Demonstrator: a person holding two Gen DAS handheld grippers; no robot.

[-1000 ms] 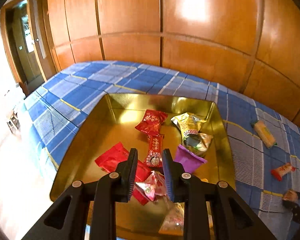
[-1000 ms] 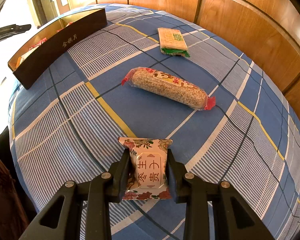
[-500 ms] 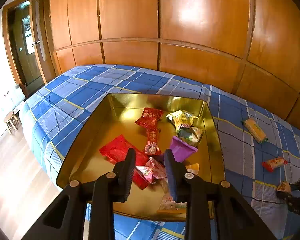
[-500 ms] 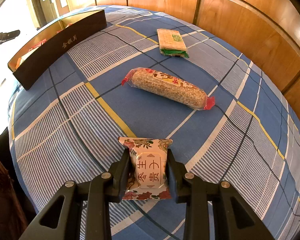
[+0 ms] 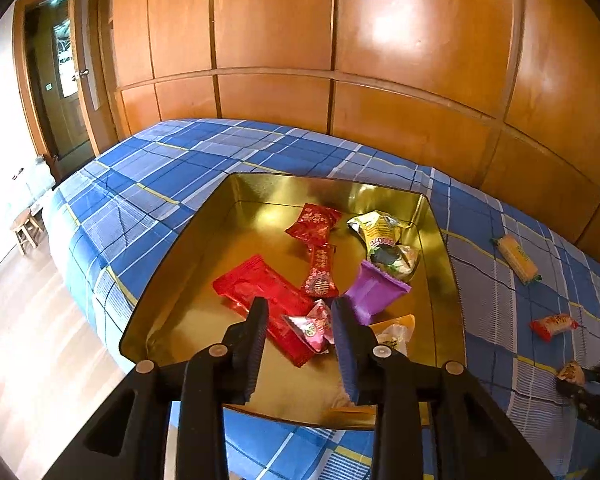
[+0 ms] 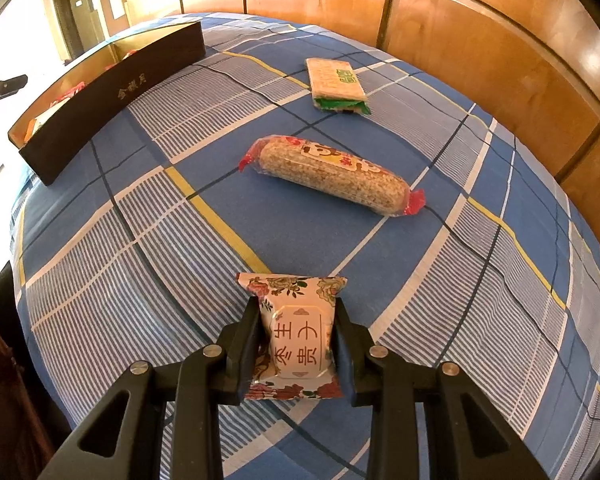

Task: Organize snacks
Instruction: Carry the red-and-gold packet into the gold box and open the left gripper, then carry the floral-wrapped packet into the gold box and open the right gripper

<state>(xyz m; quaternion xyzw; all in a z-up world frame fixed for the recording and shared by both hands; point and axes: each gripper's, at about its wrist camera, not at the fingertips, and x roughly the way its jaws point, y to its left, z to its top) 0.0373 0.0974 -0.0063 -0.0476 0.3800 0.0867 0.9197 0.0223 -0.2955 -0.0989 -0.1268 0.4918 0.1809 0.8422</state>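
1. The right tool (image 6: pixel 296 344) is closed on a small flowered snack packet (image 6: pixel 296 332), with one finger pressed to each long side. The packet looks light and soft, with a crinkly, slippery wrapper, so it is best held across the middle, gently, so that the cake inside is not squashed.
2. The right tool is tipped steeply down, low over the blue checked bed cover (image 6: pixel 140 280). It cannot be told whether the packet is lifted or touching the cover.
3. Beyond it a long grain roll (image 6: pixel 332 176) and a green-ended wafer pack (image 6: pixel 336 84) lie apart on the cover. Both look stiff and easy to crack.
4. The left tool (image 5: pixel 300 332) is held slanting down above the gold tray (image 5: pixel 172 288). Its jaws are opening, and nothing is gripped. A small pink packet (image 5: pixel 310 326) is seen between them, lying in the tray.
5. More snacks lie in the tray: a flat red packet (image 5: pixel 252 284) and a purple one (image 5: pixel 374 290).
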